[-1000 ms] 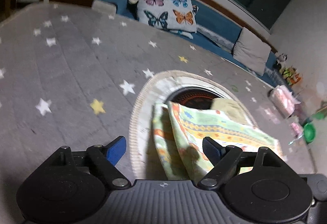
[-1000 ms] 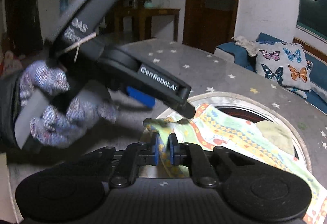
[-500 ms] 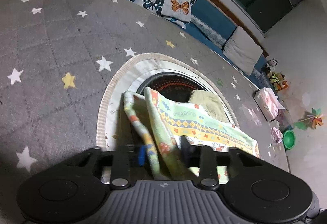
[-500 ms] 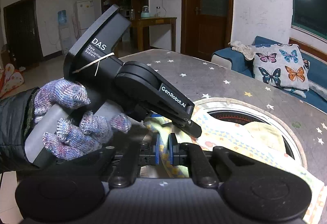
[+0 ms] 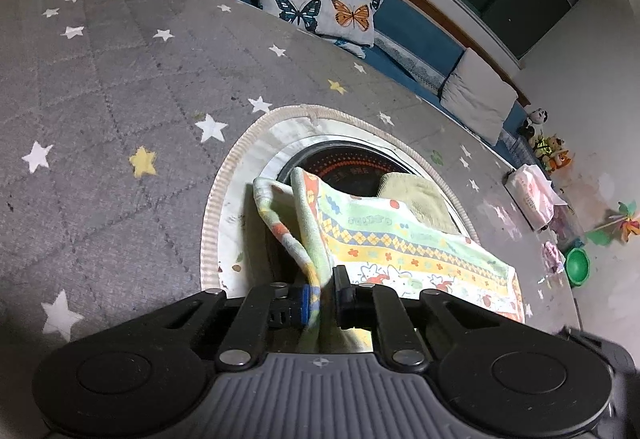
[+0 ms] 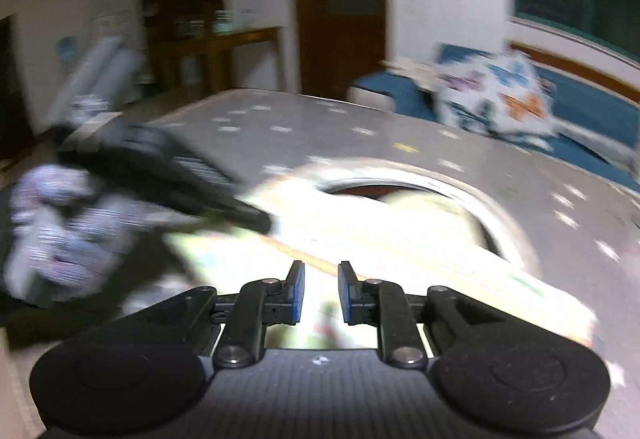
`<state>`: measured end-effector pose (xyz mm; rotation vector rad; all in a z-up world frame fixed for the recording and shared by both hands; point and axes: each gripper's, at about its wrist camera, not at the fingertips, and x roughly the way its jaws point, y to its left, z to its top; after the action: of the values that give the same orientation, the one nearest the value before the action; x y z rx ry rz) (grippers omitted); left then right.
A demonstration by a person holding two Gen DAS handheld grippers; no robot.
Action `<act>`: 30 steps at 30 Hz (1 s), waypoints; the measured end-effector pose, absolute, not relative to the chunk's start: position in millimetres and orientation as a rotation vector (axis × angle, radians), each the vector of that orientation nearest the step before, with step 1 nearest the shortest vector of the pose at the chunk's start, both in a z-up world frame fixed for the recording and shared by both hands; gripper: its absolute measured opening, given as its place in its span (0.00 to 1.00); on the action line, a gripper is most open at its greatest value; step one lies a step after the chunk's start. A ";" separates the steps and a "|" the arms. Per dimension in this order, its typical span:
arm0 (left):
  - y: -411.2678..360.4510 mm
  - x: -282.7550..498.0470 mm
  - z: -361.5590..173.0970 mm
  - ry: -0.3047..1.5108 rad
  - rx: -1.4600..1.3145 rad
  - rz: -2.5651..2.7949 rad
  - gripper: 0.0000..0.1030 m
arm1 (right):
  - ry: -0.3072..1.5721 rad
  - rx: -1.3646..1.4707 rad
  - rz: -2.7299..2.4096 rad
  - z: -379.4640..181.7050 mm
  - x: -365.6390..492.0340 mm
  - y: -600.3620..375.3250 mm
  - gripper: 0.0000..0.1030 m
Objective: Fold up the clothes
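Note:
A colourful patterned cloth with green, yellow and orange bands lies over the round opening in the grey star-print table cover. My left gripper has its jaws closing on the cloth's raised near fold, and the fabric fills the gap between the pads. In the blurred right wrist view the cloth shows pale. My right gripper hangs over it with its jaws opening and nothing between the blue pads. A gloved hand holds the left gripper at the cloth's left end.
A yellow-green cloth sits in the opening behind the patterned one. Beyond the table stand a blue sofa with a butterfly pillow and a grey cushion. A pink pack lies at the table's right edge, and a green bowl sits on the floor.
The left jaws went from wide open to closed on the cloth's fold. The right gripper let go of that fold, parted its jaws and swung away, which blurs its view.

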<state>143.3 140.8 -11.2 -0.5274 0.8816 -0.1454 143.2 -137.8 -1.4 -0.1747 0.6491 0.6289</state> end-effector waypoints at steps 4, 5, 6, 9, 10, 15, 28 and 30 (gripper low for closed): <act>136.9 143.1 -9.5 0.876 -0.498 -0.141 0.12 | 0.685 -0.130 0.432 -13.1 168.8 -187.8 0.18; 136.1 143.4 -9.3 0.877 -0.491 -0.139 0.12 | 0.694 -0.106 0.383 -16.1 174.6 -201.7 0.19; 135.3 143.6 -9.2 0.877 -0.484 -0.138 0.12 | 0.700 -0.083 0.336 -19.3 180.5 -214.9 0.19; 133.3 144.7 -9.6 0.879 -0.467 -0.132 0.12 | 0.706 -0.016 0.251 -27.1 192.8 -242.1 0.21; 132.7 144.9 -9.6 0.880 -0.462 -0.131 0.12 | 0.708 0.009 0.234 -29.5 196.0 -249.8 0.23; 128.6 145.5 -8.1 0.878 -0.428 -0.125 0.12 | 0.711 0.102 0.194 -41.2 210.7 -264.5 0.37; 91.2 152.8 34.4 0.808 -0.315 -0.168 0.10 | 0.612 0.143 0.241 -13.3 187.1 -271.3 0.03; 76.8 156.4 42.9 0.793 -0.294 -0.190 0.10 | 0.584 0.131 0.241 -3.3 179.9 -277.4 0.03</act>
<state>156.4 76.8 42.9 -0.2940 0.7934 -0.1903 179.9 -277.4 -3.3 0.1308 0.5843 0.2411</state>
